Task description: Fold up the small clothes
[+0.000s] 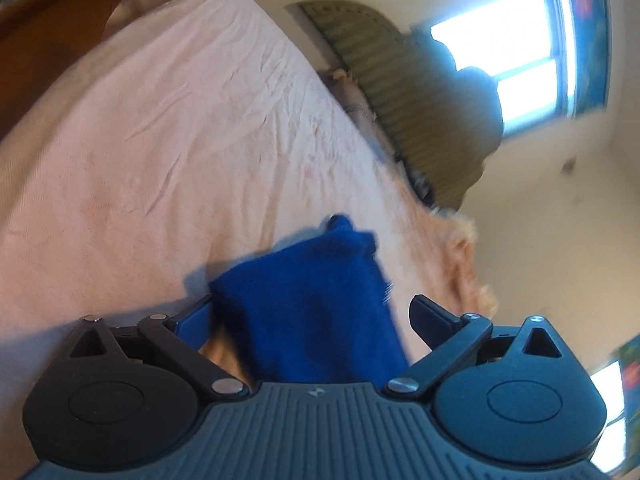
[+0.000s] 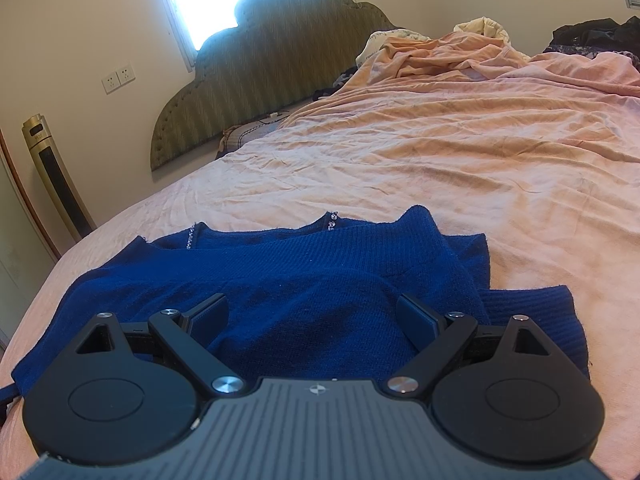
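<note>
On the pink bedsheet, well short of the padded headboard, lies the blue knit sweater, spread flat with its beaded neckline toward the headboard, presumably laid out so it can be folded. The right gripper hovers low over the hem end, jaws spread wide and holding nothing, likely lining up a grab. The left gripper is tilted, its jaws also apart, with a fold of sweater between them but not pinched; blur hides finer detail.
</note>
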The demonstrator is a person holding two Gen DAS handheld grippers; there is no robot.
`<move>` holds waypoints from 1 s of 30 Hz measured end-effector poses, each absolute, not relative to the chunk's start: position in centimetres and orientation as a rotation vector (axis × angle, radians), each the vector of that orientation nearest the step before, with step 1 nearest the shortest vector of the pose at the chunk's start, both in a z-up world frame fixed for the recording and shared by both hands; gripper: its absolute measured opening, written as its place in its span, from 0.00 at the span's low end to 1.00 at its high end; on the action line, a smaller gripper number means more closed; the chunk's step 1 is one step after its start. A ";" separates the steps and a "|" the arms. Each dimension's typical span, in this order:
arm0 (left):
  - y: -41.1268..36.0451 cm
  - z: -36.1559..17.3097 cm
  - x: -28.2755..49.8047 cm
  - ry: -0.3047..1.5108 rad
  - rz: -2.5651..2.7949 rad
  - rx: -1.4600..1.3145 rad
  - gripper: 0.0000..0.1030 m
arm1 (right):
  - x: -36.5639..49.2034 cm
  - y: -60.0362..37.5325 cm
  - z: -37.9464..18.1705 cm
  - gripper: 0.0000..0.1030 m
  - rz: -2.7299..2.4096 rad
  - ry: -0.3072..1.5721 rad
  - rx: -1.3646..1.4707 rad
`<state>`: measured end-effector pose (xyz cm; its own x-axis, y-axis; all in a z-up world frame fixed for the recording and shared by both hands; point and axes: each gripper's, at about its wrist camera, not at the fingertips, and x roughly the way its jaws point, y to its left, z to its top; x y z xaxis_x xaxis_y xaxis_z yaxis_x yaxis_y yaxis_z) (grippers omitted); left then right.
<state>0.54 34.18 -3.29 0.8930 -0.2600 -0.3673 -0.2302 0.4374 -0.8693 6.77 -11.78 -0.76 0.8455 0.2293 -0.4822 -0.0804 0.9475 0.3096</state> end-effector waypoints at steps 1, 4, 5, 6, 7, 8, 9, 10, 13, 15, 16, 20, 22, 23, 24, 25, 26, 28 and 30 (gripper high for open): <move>34.5 -3.6 0.5 0.474 -0.045 -1.178 0.98 | 6.8 -11.8 -0.8 0.90 0.166 0.540 0.285; 34.7 -4.0 0.4 0.442 -0.074 -1.241 0.98 | 6.7 -11.8 -0.7 0.90 0.166 0.539 0.286; 34.6 -4.0 0.5 0.449 -0.082 -1.234 0.98 | 6.7 -11.8 -0.7 0.90 0.165 0.539 0.286; 34.3 -4.0 0.6 0.453 -0.094 -1.230 0.98 | 6.7 -11.8 -0.7 0.90 0.165 0.539 0.286; 34.2 -4.0 0.8 0.457 -0.107 -1.230 0.98 | 6.7 -11.8 -0.7 0.90 0.165 0.539 0.286; 33.8 -3.9 1.0 0.466 -0.111 -1.227 0.98 | 6.7 -11.8 -0.7 0.90 0.165 0.539 0.287; 33.6 -3.8 1.1 0.471 -0.110 -1.219 0.98 | 6.7 -11.8 -0.7 0.90 0.165 0.539 0.287; 33.3 -3.7 1.3 0.479 -0.094 -1.196 0.98 | 6.7 -11.8 -0.7 0.90 0.165 0.539 0.286; 32.1 -3.1 2.4 0.554 -0.001 -1.059 0.81 | 6.7 -11.9 -0.7 0.90 0.164 0.538 0.286; 31.2 -3.0 3.3 0.590 0.058 -0.961 0.50 | 6.7 -11.9 -0.7 0.90 0.165 0.537 0.288; 31.0 -3.2 3.6 0.602 0.081 -0.938 0.33 | 6.7 -11.9 -0.7 0.90 0.165 0.537 0.288; 31.6 -4.3 4.5 0.620 0.125 -0.946 0.07 | 6.6 -11.9 -0.7 0.90 0.165 0.537 0.289; 31.3 -3.9 4.9 0.618 0.133 -0.905 0.05 | 6.6 -11.9 -0.7 0.90 0.167 0.538 0.293; 30.7 -3.2 5.2 0.616 0.133 -0.853 0.05 | 6.6 -12.0 -0.6 0.90 0.167 0.540 0.301; 29.8 -2.4 5.5 0.610 0.127 -0.791 0.05 | 6.6 -12.0 -0.5 0.90 0.169 0.542 0.312; 28.5 -1.4 5.5 0.592 0.103 -0.723 0.05 | 6.7 -12.1 -0.2 0.90 0.175 0.550 0.324; 27.1 -0.3 5.4 0.571 0.056 -0.653 0.05 | 7.1 -12.4 0.5 0.90 0.178 0.576 0.352; 23.1 1.9 4.5 0.514 -0.039 -0.444 0.05 | 8.4 -13.2 2.6 0.87 0.211 0.636 0.506; 19.0 2.9 3.0 0.453 -0.138 -0.243 0.05 | 10.3 -12.5 4.6 0.92 0.368 0.702 0.628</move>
